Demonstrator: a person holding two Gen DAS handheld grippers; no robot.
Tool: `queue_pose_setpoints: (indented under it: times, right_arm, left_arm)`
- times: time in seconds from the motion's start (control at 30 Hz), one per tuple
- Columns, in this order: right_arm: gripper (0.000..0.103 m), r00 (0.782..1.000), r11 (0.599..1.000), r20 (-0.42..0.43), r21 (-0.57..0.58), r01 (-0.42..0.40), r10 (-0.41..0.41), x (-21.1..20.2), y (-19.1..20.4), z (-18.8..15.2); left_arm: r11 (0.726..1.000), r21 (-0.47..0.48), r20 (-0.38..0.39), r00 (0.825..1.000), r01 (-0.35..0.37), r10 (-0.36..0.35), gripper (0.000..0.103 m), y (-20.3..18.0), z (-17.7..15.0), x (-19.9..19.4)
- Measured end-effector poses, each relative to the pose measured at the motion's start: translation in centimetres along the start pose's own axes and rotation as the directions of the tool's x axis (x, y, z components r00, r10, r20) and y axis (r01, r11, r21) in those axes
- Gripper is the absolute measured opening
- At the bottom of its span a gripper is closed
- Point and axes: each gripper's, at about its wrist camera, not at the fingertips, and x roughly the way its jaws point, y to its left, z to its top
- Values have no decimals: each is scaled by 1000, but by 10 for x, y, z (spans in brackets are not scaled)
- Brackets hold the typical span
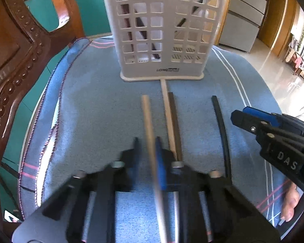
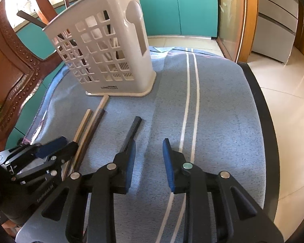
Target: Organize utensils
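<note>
Left gripper (image 1: 147,141): seen blurred in its own view, with the jaws partly apart and a light wooden chopstick (image 1: 148,121) running between them; the right-hand blue pad lies against the stick, the left finger stands off it. Whether a firm grip is made cannot be told.
Right gripper (image 2: 149,147): held wide open and empty above the blue cloth (image 2: 223,111).
Utensil holder (image 1: 162,30): a white lattice caddy standing upright on the cloth at 12 o'clock from the left gripper; dark sticks are already seen leaning inside it.
Loose sticks: a second light chopstick (image 1: 166,109) reaches the holder's base, with a dark chopstick (image 1: 175,121) just beside it; a black chopstick (image 2: 134,129) lies apart.
Long axis: all sticks are laid roughly along the 6-to-12 o'clock line, pointing toward the holder.
Deciding relation: the light stick is aligned with the left fingers' own axis, so it is judged the left hand's piece; the black stick lies at about 11 o'clock from the right gripper, touching or just beside its left finger, and is judged nearer that hand.
Likely need: a closing squeeze, then a lift and tilt to upright over the holder.
</note>
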Motion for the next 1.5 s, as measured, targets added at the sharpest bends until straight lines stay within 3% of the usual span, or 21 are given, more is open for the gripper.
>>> queue_pose_setpoints:
  times: [0.27,0.63,0.67,0.7,0.77,0.8,0.97,1.2,1.43,1.5]
  right_arm:
    - [46,998,997,14,25,-69,69,-4,3,3]
    - [47,1000,998,-29,-66,7,-9,14,32,0]
    - [45,999,997,-29,-73,12,-14,14,33,-1]
    - [31,999,997,-27,-78,20,-22,13,33,-1]
    - [16,999,996,-24,-86,38,-40,14,33,-2]
    - [13,999,997,-29,-74,20,-22,13,31,-2]
    - [11,999,998,-30,-60,8,-10,6,19,-4]
    - [14,999,999,-34,-37,17,-18,6,16,-1]
    - [24,998,998,-47,-32,49,-50,10,14,5]
    - [26,997,998,-51,-34,55,-57,12,14,6]
  left_arm:
    - [997,-81,-21,1000,8,-10,9,27,1,-3]
    - [998,-62,-10,1000,11,-12,21,17,10,4]
    - [998,-63,-10,1000,12,-13,21,17,12,6]
    - [998,-64,-11,1000,14,-15,21,17,15,8]
    - [998,-61,-15,1000,20,-21,19,16,19,10]
    - [997,-66,-16,999,28,-29,12,17,18,9]
    - [988,-92,-23,991,127,-130,8,30,18,3]
    - [970,-164,-38,981,179,-188,13,45,28,16]
    - [980,-132,-54,986,148,-156,16,32,39,24]
    - [990,-92,-58,992,105,-110,16,23,42,25]
